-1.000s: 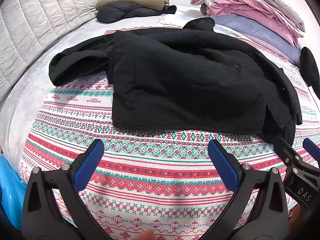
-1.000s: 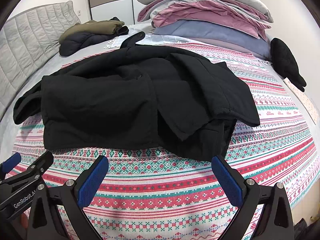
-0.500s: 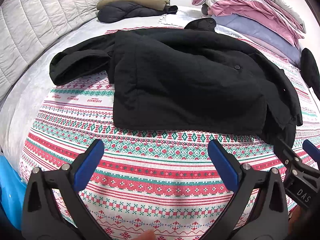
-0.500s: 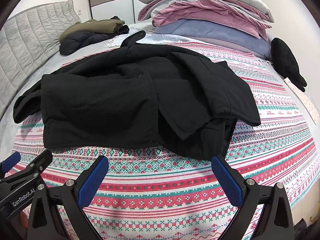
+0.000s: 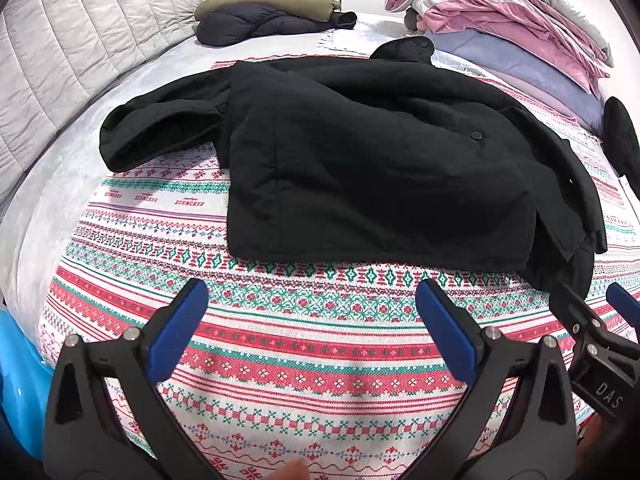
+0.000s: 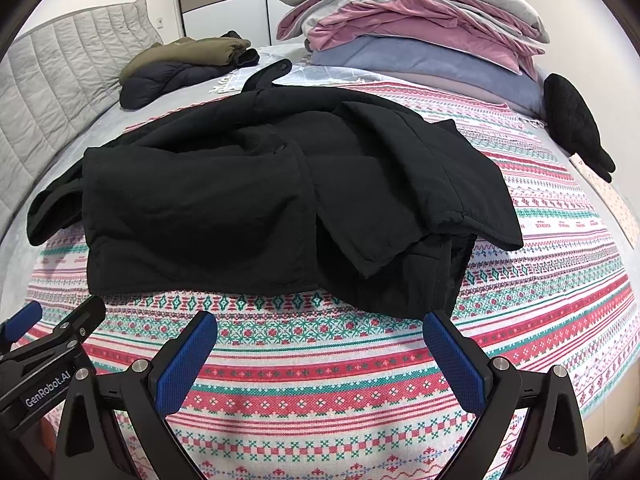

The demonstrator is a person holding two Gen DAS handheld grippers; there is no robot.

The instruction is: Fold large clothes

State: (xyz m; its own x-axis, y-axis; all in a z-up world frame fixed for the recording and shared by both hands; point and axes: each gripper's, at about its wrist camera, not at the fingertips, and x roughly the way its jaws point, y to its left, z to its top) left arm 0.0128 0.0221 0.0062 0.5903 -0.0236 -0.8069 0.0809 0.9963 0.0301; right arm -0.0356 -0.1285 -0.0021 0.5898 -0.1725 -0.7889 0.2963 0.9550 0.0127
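A large black jacket [image 5: 380, 168] lies spread on the patterned bedspread [image 5: 304, 344], its right side folded over the body and its left sleeve [image 5: 160, 136] sticking out to the left. It also shows in the right wrist view [image 6: 248, 208]. My left gripper [image 5: 312, 320] is open and empty, just short of the jacket's near hem. My right gripper [image 6: 320, 344] is open and empty, near the hem's right corner. Each gripper shows at the edge of the other's view.
A stack of folded pink, grey and blue bedding [image 6: 416, 40] sits at the back right. Folded olive and navy jackets [image 5: 268, 12] lie at the back left. A quilted grey headboard [image 5: 60, 60] runs along the left. A black item [image 6: 572, 120] lies at the right edge.
Both views have drifted slightly; the jacket sits a little lower and nearer in frame. Both grippers stay open and empty.
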